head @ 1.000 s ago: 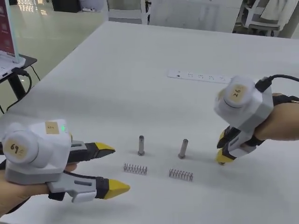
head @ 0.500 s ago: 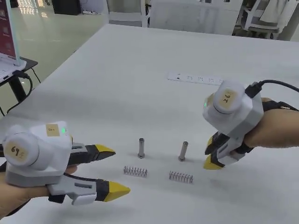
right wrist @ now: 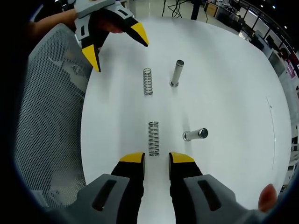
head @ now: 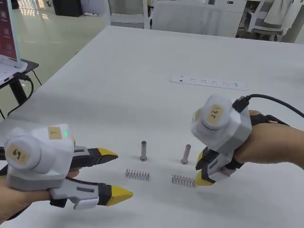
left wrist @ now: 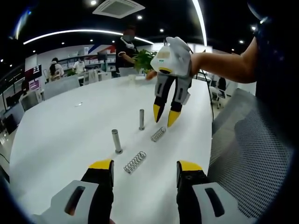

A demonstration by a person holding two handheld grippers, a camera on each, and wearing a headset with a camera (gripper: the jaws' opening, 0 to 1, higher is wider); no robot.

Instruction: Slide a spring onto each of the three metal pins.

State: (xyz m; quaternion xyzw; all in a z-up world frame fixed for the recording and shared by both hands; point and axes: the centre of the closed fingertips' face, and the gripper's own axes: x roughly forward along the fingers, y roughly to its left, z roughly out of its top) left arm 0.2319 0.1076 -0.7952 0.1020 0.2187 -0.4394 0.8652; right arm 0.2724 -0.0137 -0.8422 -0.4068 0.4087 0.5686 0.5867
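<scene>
Two springs lie loose, both pins bare.

Your right gripper [head: 200, 172] points down at the white table [head: 142, 85] with its jaws narrowly parted. The near end of one spring [head: 183, 180] sits at the gap between its tips and is not pinched. The other spring [head: 137, 174] lies flat well to its side. Each spring has a steel pin [head: 186, 154] or second pin [head: 143, 150] standing upright just behind it. Your left gripper [head: 121, 173] hangs low beside them, jaws spread wide and holding nothing.
</scene>
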